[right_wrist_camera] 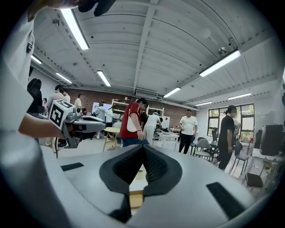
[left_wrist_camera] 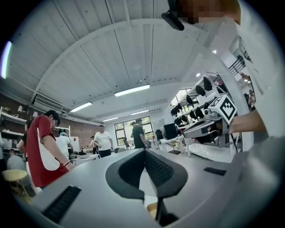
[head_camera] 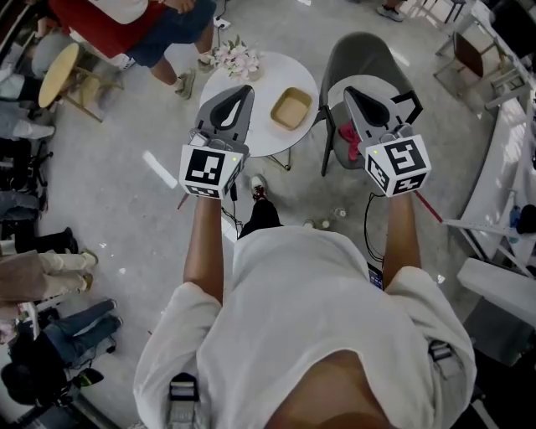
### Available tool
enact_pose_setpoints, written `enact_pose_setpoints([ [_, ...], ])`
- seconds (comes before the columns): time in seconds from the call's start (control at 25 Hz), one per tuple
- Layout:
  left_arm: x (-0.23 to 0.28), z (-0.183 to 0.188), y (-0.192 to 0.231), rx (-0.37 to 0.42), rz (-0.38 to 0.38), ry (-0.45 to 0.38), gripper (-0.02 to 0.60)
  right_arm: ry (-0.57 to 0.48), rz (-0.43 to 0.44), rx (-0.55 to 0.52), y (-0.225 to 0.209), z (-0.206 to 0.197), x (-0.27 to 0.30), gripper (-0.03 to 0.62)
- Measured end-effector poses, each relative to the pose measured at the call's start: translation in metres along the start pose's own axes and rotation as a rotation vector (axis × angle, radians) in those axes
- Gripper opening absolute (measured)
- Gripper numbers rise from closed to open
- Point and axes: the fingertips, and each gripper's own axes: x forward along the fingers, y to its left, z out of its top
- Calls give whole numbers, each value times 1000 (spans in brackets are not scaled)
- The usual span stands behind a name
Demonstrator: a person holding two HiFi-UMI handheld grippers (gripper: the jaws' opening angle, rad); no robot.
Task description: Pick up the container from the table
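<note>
A shallow tan square container (head_camera: pixel 291 109) lies on a small round white table (head_camera: pixel 270 139). In the head view my left gripper (head_camera: pixel 244 88) hangs over the table's left part, to the left of the container, jaws shut and empty. My right gripper (head_camera: pixel 349 90) is to the right of the table, over a grey chair, and is also shut on nothing. Both are held well above the table. A tan edge of the container (left_wrist_camera: pixel 152 209) shows under the closed left gripper (left_wrist_camera: pixel 144 152). Beneath the closed right gripper (right_wrist_camera: pixel 143 148), the container (right_wrist_camera: pixel 136 198) shows too.
A bunch of pale flowers (head_camera: pixel 237 59) stands at the table's far edge. The grey chair (head_camera: pixel 362 57) to the right holds a pink thing (head_camera: pixel 347 139). A seated person in red (head_camera: pixel 126 25) is at the far left, with a round yellow stool (head_camera: pixel 59 74) nearby. Several people stand in the room.
</note>
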Motion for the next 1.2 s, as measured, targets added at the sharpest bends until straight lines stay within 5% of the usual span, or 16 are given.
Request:
enact_pose_setpoints([
  [0.36, 82, -9, 120, 5, -89, -38, 14, -5, -91, 14, -33, 41, 130, 15],
  [0.6, 117, -43, 181, -25, -149, -22, 14, 66, -129, 22, -33, 32, 201, 15],
  [1.08, 142, -163, 200, -150, -166, 165, 14, 361, -19, 135, -17, -103, 277, 71],
  [1.2, 137, -196, 195, -196, -127, 249, 14, 479, 69, 138, -8, -153, 286, 143],
])
